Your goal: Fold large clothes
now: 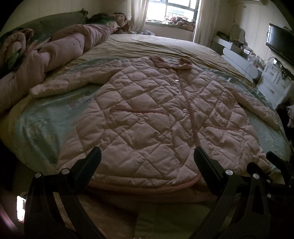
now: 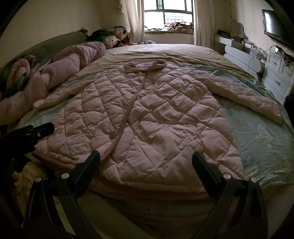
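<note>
— Two grippers, both empty? How do the fingers stand?

— Spread wide on each. The left gripper [image 1: 147,161] hovers over the near hem of the quilted pink coat [image 1: 152,117], touching nothing; the right gripper [image 2: 146,163] hangs the same way, fingers well apart, above the hem a little further right.

— And the coat itself?

— Flat on the bed [image 2: 257,139], front side up, collar [image 1: 170,63] toward the window [image 2: 169,11], hem at the near edge. A row of snap buttons [image 1: 179,93] runs down the closed front. Both sleeves are stretched out sideways: the left sleeve [image 1: 60,84] points at a rolled pink quilt [image 1: 55,55], the right sleeve [image 2: 248,99] lies on the pale blue printed sheet.

— Anything beyond?

— White drawers [image 2: 279,73] stand beside the bed on the right, with a dark television [image 1: 281,42] on the wall above.
</note>
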A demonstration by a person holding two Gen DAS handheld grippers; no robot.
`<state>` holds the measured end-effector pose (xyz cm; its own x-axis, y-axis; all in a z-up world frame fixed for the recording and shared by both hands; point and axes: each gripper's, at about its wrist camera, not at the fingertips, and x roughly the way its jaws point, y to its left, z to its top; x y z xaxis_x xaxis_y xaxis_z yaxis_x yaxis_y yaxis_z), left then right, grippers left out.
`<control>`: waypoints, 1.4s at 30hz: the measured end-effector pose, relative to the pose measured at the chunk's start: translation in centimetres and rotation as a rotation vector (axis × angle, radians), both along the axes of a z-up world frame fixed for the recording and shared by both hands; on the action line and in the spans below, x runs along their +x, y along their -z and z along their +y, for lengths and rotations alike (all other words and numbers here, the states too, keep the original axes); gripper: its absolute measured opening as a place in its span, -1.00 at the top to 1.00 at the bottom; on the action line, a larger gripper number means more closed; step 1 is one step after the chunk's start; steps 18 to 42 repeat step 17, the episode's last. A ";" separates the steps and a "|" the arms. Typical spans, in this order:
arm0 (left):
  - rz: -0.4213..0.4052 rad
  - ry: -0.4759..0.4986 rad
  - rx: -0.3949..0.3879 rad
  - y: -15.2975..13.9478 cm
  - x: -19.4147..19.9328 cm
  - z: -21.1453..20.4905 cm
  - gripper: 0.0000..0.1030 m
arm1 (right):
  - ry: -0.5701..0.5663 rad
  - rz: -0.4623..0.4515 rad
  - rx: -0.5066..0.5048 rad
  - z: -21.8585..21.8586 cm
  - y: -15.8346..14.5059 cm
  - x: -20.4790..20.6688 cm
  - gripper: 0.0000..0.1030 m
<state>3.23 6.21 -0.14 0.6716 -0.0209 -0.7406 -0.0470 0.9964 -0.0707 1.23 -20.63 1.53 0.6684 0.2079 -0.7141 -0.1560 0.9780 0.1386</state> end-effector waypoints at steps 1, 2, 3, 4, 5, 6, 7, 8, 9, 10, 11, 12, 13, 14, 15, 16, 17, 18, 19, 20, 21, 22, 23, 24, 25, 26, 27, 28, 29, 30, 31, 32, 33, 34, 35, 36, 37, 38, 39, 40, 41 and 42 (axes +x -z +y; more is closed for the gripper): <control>0.000 0.002 -0.003 0.0 0.0 0.0 -0.82 | -0.001 -0.001 -0.001 0.0 0.0 0.0 -0.92; 0.001 0.002 -0.001 0.0 0.0 0.0 -0.82 | -0.001 0.000 -0.002 0.0 0.0 0.0 -0.92; 0.000 0.001 0.005 0.0 0.0 0.0 -0.82 | -0.001 0.001 -0.002 0.0 0.0 0.0 -0.92; -0.002 0.001 0.010 0.0 0.0 -0.1 -0.82 | -0.002 0.001 0.001 0.0 0.0 0.0 -0.92; -0.003 0.000 0.012 0.1 -0.1 -0.1 -0.83 | -0.003 0.001 0.000 0.0 0.1 0.0 -0.92; -0.005 -0.001 0.014 0.2 -0.1 -0.1 -0.83 | -0.003 0.001 -0.003 0.0 0.1 0.0 -0.92; -0.008 0.000 0.015 0.2 -0.1 -0.1 -0.83 | -0.004 0.003 -0.002 0.0 0.1 0.0 -0.92; -0.009 -0.001 0.020 0.3 -0.2 -0.1 -0.83 | -0.005 0.005 -0.002 0.0 0.2 0.0 -0.92; -0.009 -0.002 0.022 0.4 -0.2 -0.1 -0.83 | -0.005 0.006 -0.004 -0.1 0.2 0.0 -0.92; -0.010 0.000 0.022 0.4 -0.2 -0.2 -0.82 | -0.005 0.006 -0.006 0.0 0.2 0.0 -0.92; -0.009 0.000 0.026 0.4 -0.2 -0.2 -0.83 | -0.005 0.004 -0.007 0.0 0.2 0.0 -0.92; -0.012 -0.003 0.030 0.4 -0.2 -0.2 -0.83 | -0.005 0.004 -0.006 -0.1 0.2 0.0 -0.92; -0.018 -0.005 0.024 0.4 -0.3 -0.2 -0.83 | -0.006 0.005 -0.005 0.0 0.2 0.0 -0.92; -0.020 0.000 0.016 0.3 -0.4 -0.1 -0.83 | -0.005 0.005 -0.005 0.0 0.2 0.0 -0.92; -0.019 0.007 0.007 0.3 -0.4 -0.1 -0.82 | -0.004 0.005 -0.005 -0.1 0.3 0.0 -0.92; -0.020 0.007 0.006 0.3 -0.4 -0.1 -0.82 | -0.003 0.006 -0.003 0.0 0.3 0.0 -0.92; -0.023 0.000 0.016 0.3 -0.5 -0.1 -0.82 | -0.001 0.006 -0.003 0.0 0.3 0.0 -0.92; -0.023 0.000 0.016 0.3 -0.5 -0.1 -0.82 | -0.001 0.006 -0.003 0.0 0.3 0.0 -0.92; -0.023 0.000 0.016 0.3 -0.5 -0.1 -0.82 | -0.001 0.006 -0.003 0.0 0.3 0.0 -0.92; -0.023 0.000 0.016 0.3 -0.5 -0.1 -0.82 | -0.001 0.006 -0.003 0.0 0.3 0.0 -0.92; -0.023 0.000 0.016 0.3 -0.5 -0.1 -0.82 | -0.001 0.006 -0.003 0.0 0.3 0.0 -0.92; -0.023 0.000 0.016 0.3 -0.5 -0.1 -0.82 | -0.001 0.006 -0.003 0.0 0.3 0.0 -0.92; -0.023 0.000 0.016 0.3 -0.5 -0.1 -0.82 | -0.001 0.006 -0.003 0.0 0.3 0.0 -0.92; -0.023 0.000 0.016 0.3 -0.5 -0.1 -0.82 | -0.001 0.006 -0.003 0.0 0.3 0.0 -0.92; -0.023 0.000 0.016 0.3 -0.5 -0.1 -0.82 | -0.001 0.006 -0.003 0.0 0.3 0.0 -0.92; -0.023 0.000 0.016 0.3 -0.5 -0.1 -0.82 | -0.001 0.006 -0.003 0.0 0.3 0.0 -0.92; -0.023 0.000 0.016 0.3 -0.5 -0.1 -0.82 | -0.001 0.006 -0.003 0.0 0.3 0.0 -0.92; -0.023 0.000 0.016 0.3 -0.5 -0.1 -0.82 | -0.001 0.006 -0.003 0.0 0.3 0.0 -0.92; -0.023 0.000 0.016 0.3 -0.5 -0.1 -0.82 | -0.001 0.006 -0.003 0.0 0.3 0.0 -0.92; -0.023 0.000 0.016 0.3 -0.5 -0.1 -0.82 | -0.001 0.006 -0.003 0.0 0.3 0.0 -0.92; -0.023 0.000 0.016 0.3 -0.5 -0.1 -0.82 | -0.001 0.006 -0.003 0.0 0.3 0.0 -0.92; -0.023 0.000 0.016 0.3 -0.5 -0.1 -0.82 | -0.001 0.006 -0.003 0.0 0.3 0.0 -0.92; -0.023 0.000 0.016 0.3 -0.5 -0.1 -0.82 | -0.001 0.006 -0.003 0.0 0.3 0.0 -0.92; -0.023 0.000 0.016 0.3 -0.5 -0.1 -0.82 | -0.001 0.006 -0.003 0.0 0.3 0.0 -0.92; -0.023 0.000 0.016 0.3 -0.5 -0.1 -0.82 | -0.001 0.006 -0.003 0.0 0.3 0.0 -0.92; -0.023 0.000 0.016 0.3 -0.5 -0.1 -0.82 | -0.001 0.006 -0.003 0.0 0.3 0.0 -0.92; -0.023 0.000 0.016 0.3 -0.5 -0.1 -0.82 | -0.001 0.006 -0.003 0.0 0.3 0.0 -0.92; -0.023 0.000 0.016 0.3 -0.5 -0.1 -0.82 | -0.001 0.006 -0.003 0.0 0.3 0.0 -0.92; -0.023 0.000 0.016 0.3 -0.5 -0.1 -0.82 | -0.001 0.006 -0.003 0.0 0.3 0.0 -0.92; -0.023 0.000 0.016 0.3 -0.5 -0.1 -0.82 | -0.001 0.006 -0.003 0.0 0.3 0.0 -0.92; -0.023 0.000 0.016 0.3 -0.5 -0.1 -0.82 | -0.001 0.006 -0.003 0.0 0.3 0.0 -0.92; -0.023 0.000 0.016 0.3 -0.5 -0.1 -0.82 | -0.001 0.006 -0.003 0.0 0.3 0.0 -0.92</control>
